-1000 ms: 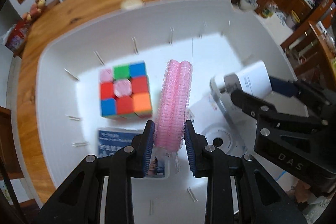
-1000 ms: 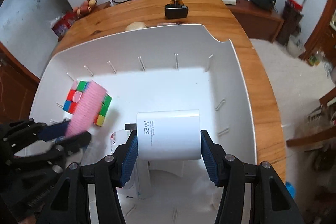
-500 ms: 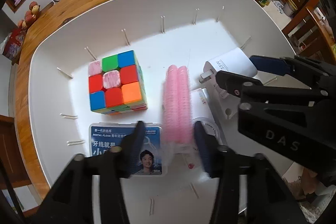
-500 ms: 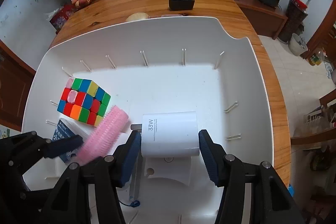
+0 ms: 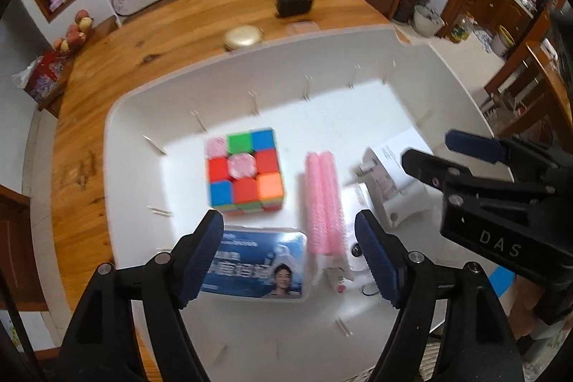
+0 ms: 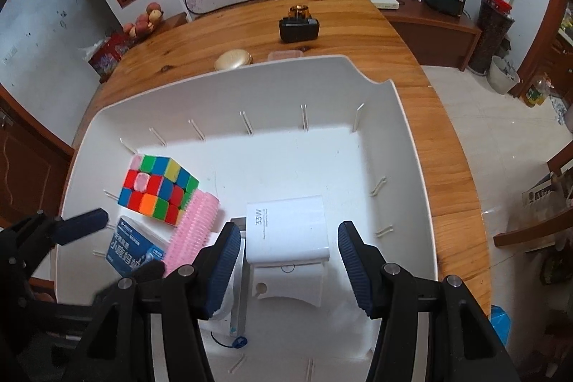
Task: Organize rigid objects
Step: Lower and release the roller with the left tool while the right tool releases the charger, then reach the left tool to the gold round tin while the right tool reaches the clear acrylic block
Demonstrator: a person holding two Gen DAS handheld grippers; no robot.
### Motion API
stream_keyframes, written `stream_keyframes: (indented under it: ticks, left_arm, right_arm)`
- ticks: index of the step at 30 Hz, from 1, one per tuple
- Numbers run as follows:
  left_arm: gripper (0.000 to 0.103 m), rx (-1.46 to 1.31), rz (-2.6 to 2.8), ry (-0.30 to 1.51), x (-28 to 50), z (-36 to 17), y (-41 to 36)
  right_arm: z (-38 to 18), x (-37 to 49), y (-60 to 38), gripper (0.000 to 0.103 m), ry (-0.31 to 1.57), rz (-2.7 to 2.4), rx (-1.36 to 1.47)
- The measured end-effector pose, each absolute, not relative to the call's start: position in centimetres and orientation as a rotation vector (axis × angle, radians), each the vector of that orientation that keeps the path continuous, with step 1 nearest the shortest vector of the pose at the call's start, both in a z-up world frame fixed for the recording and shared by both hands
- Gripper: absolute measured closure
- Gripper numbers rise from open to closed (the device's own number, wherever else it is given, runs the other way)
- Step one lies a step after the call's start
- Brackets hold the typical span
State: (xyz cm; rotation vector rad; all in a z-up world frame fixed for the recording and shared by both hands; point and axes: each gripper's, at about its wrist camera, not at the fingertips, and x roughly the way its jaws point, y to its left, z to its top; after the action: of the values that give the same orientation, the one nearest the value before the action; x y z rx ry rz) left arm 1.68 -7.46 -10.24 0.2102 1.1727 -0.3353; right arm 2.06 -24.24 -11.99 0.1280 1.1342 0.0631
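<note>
Left wrist | left hand-held gripper just opened around roller | right hand-held gripper apart | bin rear free

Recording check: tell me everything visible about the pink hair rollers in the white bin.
The pink hair rollers are two bristly, plastic-looking cylinders lying flat, side by side and touching along their length, on the floor of the white bin. They lie right of the puzzle cube; their near end is beside the blue floss box. The left gripper, whose jaws have just been opening, stands open above that near end, with neither pad touching them.
</note>
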Motion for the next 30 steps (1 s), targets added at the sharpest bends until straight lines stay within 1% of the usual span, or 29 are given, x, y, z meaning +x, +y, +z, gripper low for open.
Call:
stream_keyframes:
  ticks: [8, 12, 18, 24, 26, 27, 30]
  left_arm:
    - [0.024, 0.158, -0.257, 1.071, 4.6, -5.7, -5.0]
    - [0.020, 0.125, -0.225, 1.023, 6.7, -3.1, -3.9]
    - [0.020, 0.129, -0.183, 0.946, 9.2, 0.3, -3.3]
    - [0.020, 0.165, -0.170, 0.892, 10.8, 2.0, -3.8]
    - [0.020, 0.173, -0.172, 0.884, 11.1, 2.3, -4.1]
    - [0.020, 0.177, -0.173, 0.882, 11.4, 2.4, -4.3]
    - [0.019, 0.191, -0.178, 0.887, 13.0, 2.7, -5.0]
  right_arm:
    - [-9.8, 2.5, -23.8, 0.045, 1.086, 0.080, 0.098]
    - [-7.5, 3.3, -23.9, 0.045, 1.032, 0.079, 0.072]
    - [-3.5, 5.0, -24.5, 0.045, 0.952, 0.064, 0.036]
    - [-0.1, 7.1, -24.8, 0.045, 0.888, 0.042, 0.002]
    - [0.8, 8.1, -25.0, 0.044, 0.878, 0.037, 0.004]
    - [1.0, 8.5, -25.0, 0.041, 0.875, 0.036, 0.005]
    - [1.8, 10.2, -25.2, 0.040, 0.875, 0.026, 0.013]
